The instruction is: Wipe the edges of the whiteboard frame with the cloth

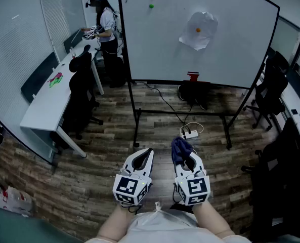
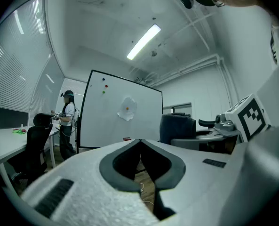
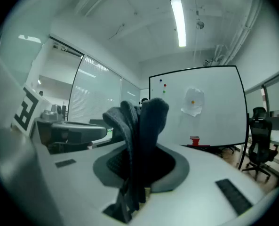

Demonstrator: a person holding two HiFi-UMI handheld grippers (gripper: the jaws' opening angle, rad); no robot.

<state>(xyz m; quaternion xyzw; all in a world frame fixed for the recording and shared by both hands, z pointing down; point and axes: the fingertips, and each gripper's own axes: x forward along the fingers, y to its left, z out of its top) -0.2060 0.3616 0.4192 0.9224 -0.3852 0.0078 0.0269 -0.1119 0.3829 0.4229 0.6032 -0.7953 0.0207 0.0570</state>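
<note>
Head view: whiteboard (image 1: 160,39) at upper centre, black frame, long axis left to right, sloping down rightward. Left gripper (image 1: 145,155) at lower centre. Right gripper (image 1: 189,161) just beside it, dark blue cloth (image 1: 180,148) poking forward from its tips.

Left gripper view: jaws meet, nothing between them.

Right gripper view: jaws clamped on the cloth, which stands upright and bunched, long axis vertical.

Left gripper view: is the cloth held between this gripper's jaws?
No, the left gripper is shut on nothing; the cloth is clamped in the right gripper.
</note>
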